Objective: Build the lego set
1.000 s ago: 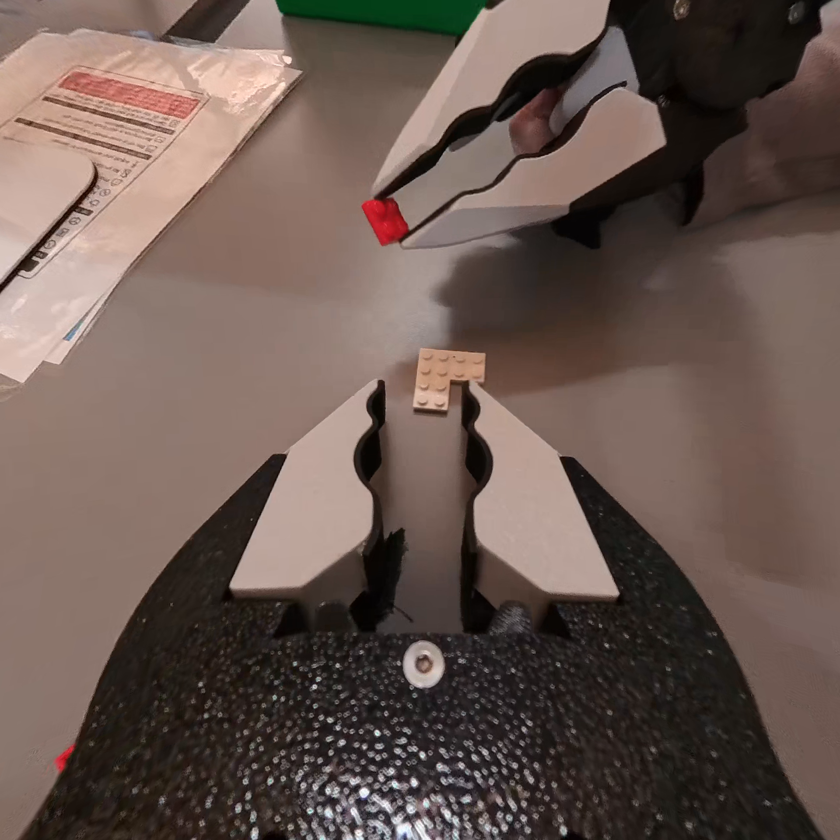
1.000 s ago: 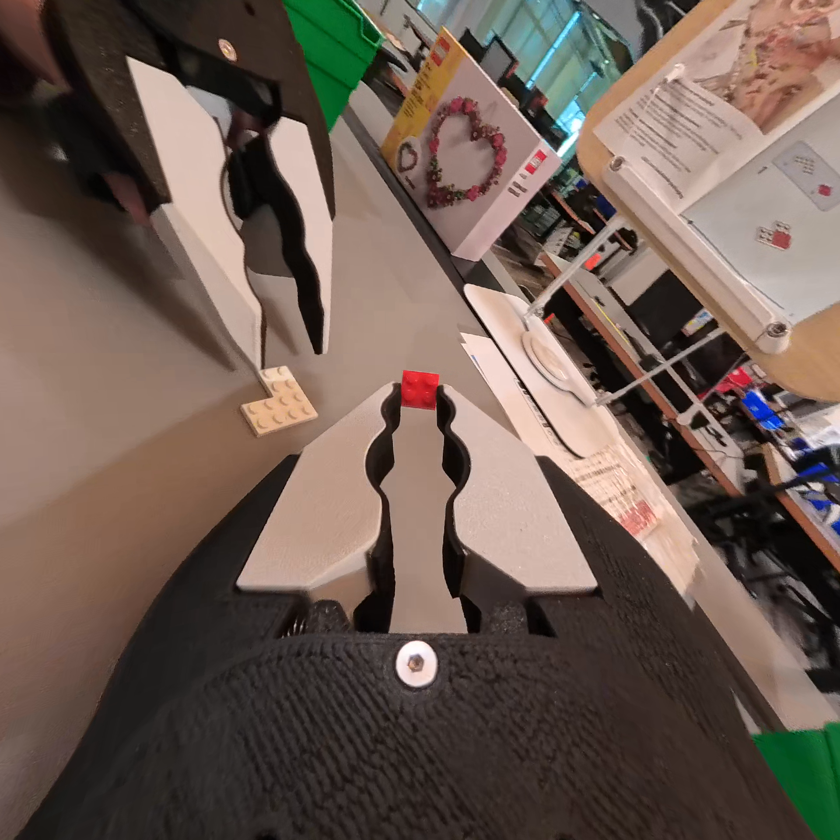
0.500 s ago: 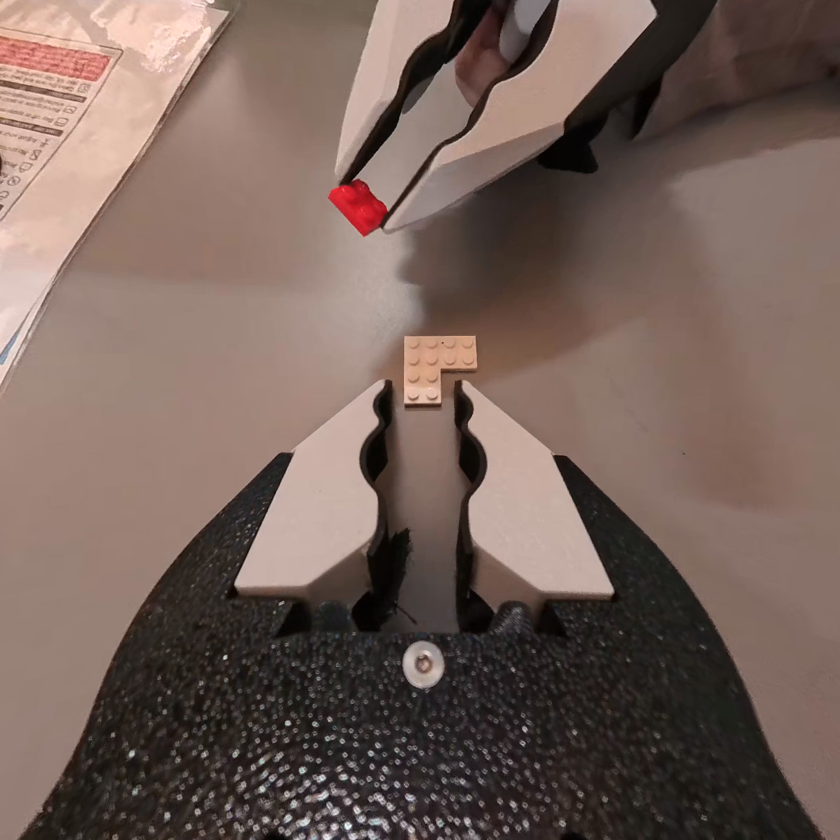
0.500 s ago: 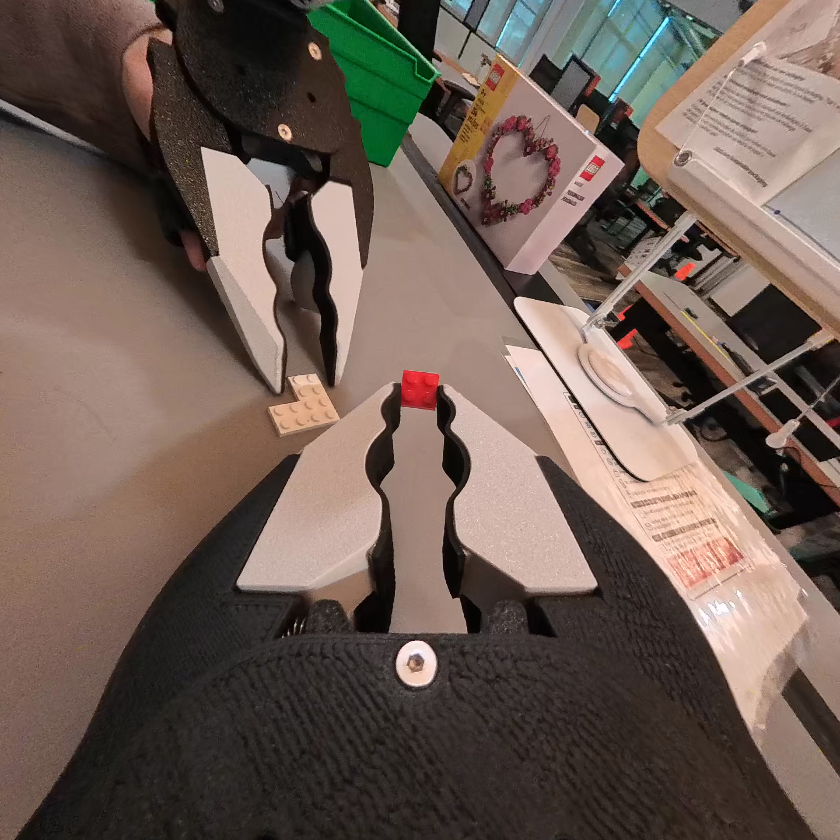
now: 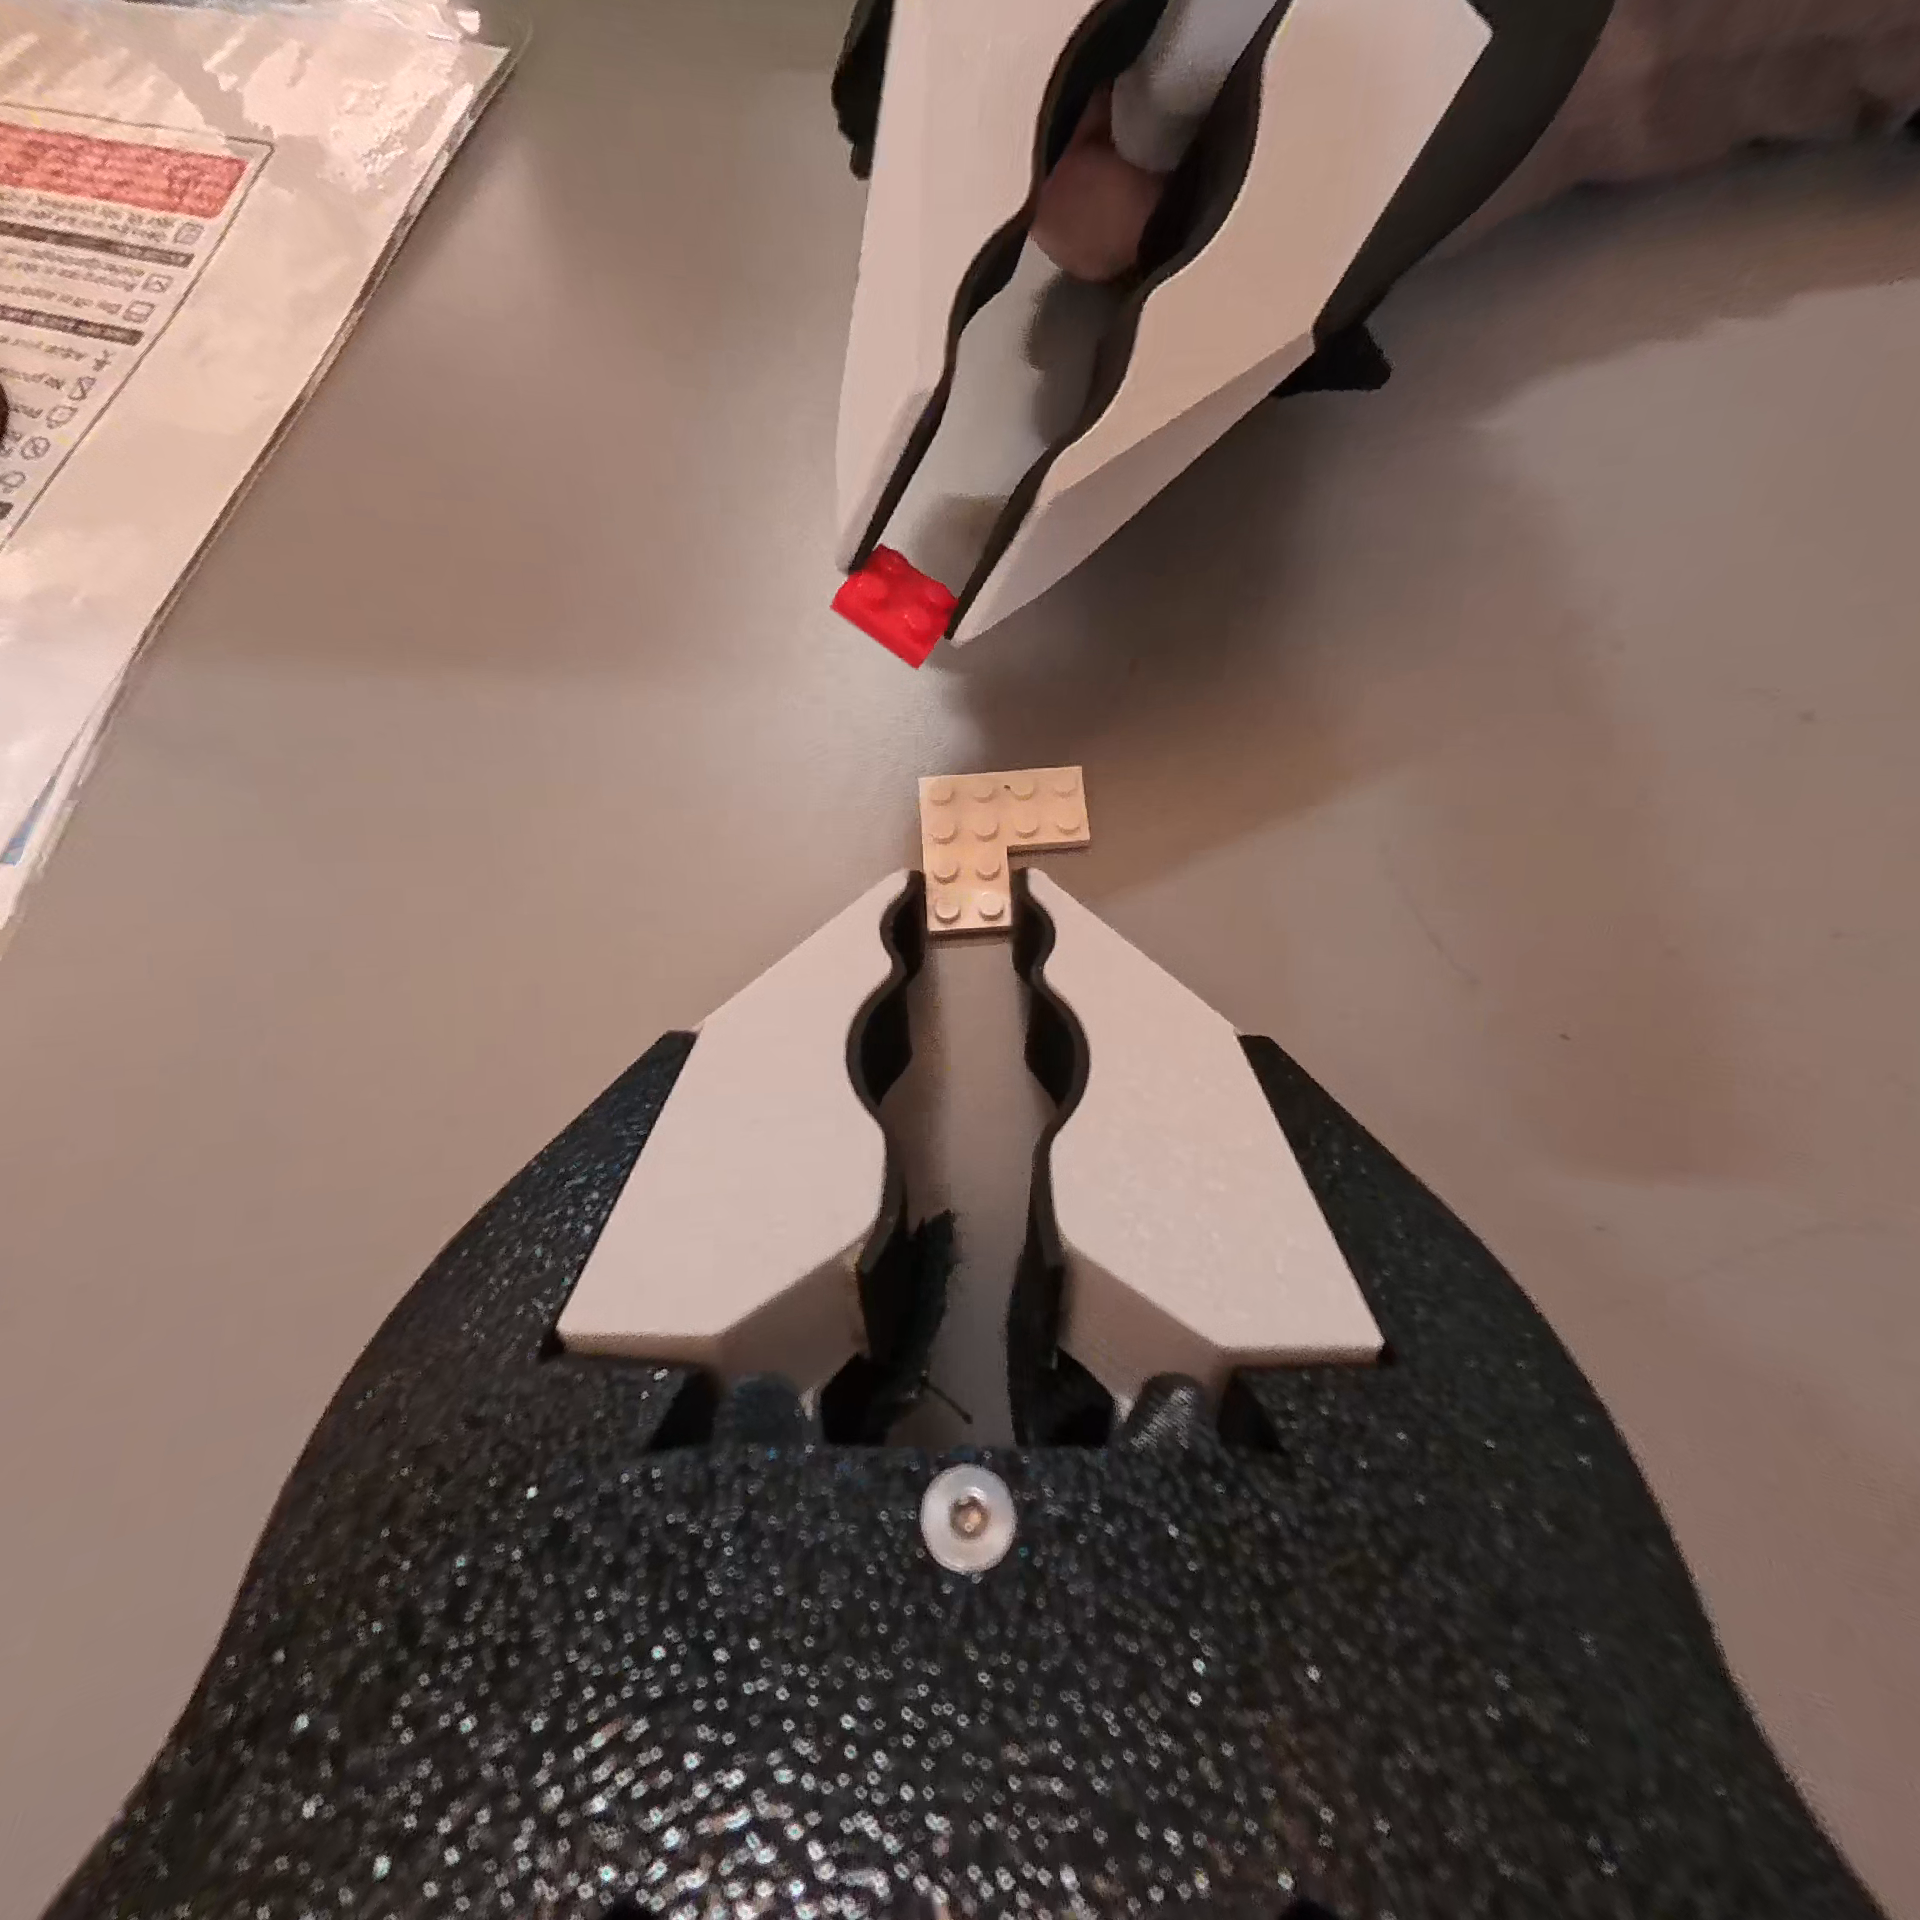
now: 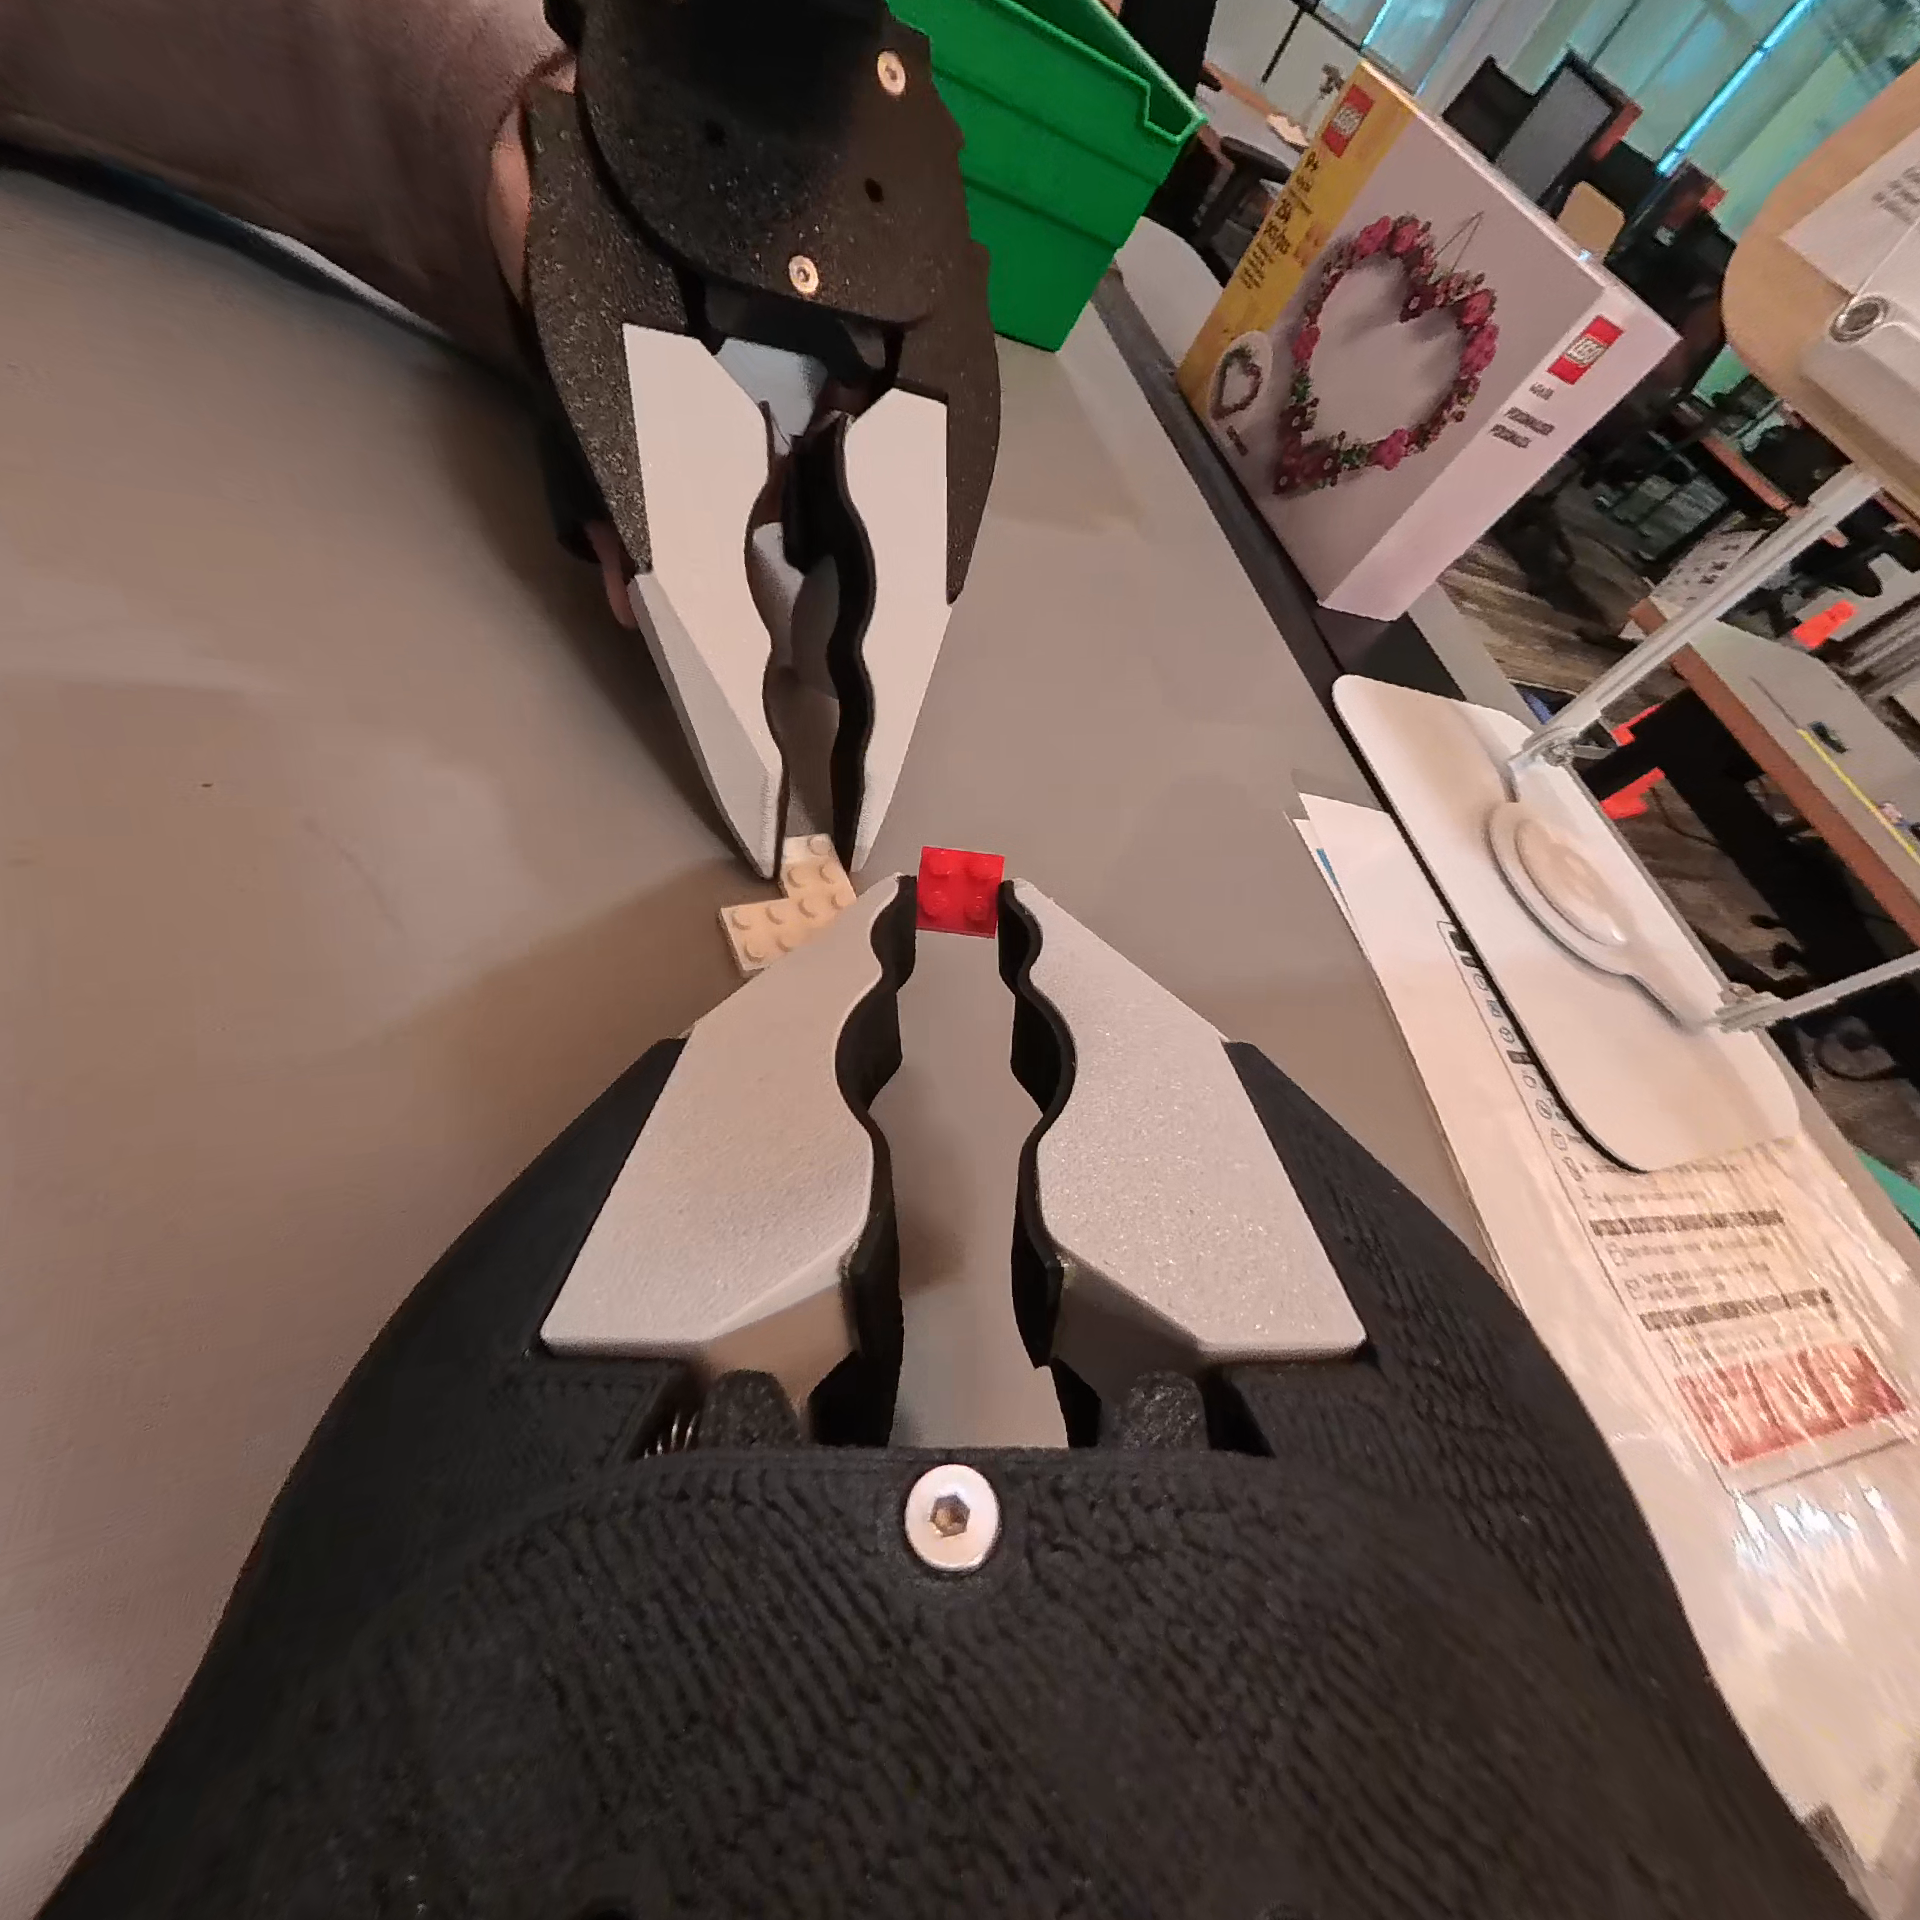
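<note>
A tan L-shaped plate lies flat on the grey table. My left gripper is shut on the plate's near leg, one fingertip at each side. It also shows in the right wrist view, tips down on the plate. My right gripper is shut on a small red two-by-two brick, studs up. In the left wrist view the right gripper holds the red brick tilted, a little above the table, just beyond and to the left of the plate.
A plastic-sleeved paper sheet lies at the left of the table. In the right wrist view a white lamp base sits on that sheet. A set box and a green bin stand farther back. The grippers' ends are close to 5 centimetres from one another.
My right gripper has brought the red brick lower and closer to the tan plate. My left gripper has moved forward and closed its fingers onto the plate's leg.
</note>
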Action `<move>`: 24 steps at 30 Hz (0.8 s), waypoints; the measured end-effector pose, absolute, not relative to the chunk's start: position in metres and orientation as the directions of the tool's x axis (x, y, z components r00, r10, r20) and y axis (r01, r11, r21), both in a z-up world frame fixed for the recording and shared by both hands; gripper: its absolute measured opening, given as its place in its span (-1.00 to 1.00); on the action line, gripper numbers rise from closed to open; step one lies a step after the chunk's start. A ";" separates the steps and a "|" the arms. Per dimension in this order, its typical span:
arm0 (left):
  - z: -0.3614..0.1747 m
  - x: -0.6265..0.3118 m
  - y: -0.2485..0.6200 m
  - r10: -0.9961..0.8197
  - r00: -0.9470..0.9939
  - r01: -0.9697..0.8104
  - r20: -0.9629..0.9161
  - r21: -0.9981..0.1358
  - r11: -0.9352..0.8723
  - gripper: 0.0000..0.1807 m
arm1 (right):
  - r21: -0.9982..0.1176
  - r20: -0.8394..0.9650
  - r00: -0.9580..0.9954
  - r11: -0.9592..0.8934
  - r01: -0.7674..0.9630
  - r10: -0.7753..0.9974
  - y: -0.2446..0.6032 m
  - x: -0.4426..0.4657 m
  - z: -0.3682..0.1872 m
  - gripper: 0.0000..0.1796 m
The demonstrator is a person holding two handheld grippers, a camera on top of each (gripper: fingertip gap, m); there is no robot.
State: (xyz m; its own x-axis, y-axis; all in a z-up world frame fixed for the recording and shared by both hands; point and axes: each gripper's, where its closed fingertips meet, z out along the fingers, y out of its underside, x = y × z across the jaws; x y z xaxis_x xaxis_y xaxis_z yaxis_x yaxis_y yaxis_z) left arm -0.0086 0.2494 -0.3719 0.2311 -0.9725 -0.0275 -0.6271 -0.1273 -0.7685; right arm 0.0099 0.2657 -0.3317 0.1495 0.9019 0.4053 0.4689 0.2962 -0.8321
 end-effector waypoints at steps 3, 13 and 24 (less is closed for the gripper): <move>-0.372 -0.009 0.249 -0.972 0.231 -0.630 -0.034 -0.767 -0.123 -0.84 | -0.832 0.392 0.125 0.293 0.471 0.912 0.263 0.009 -0.334 -0.85; -0.370 -0.007 0.246 -0.980 0.190 -0.626 -0.055 -0.776 -0.077 -0.84 | -0.801 0.279 -0.078 0.276 0.531 0.957 0.247 0.004 -0.354 -0.85; -0.371 -0.006 0.245 -0.984 0.178 -0.616 -0.020 -0.782 -0.095 -0.85 | -0.775 0.206 -0.188 0.277 0.567 0.960 0.243 0.002 -0.361 -0.85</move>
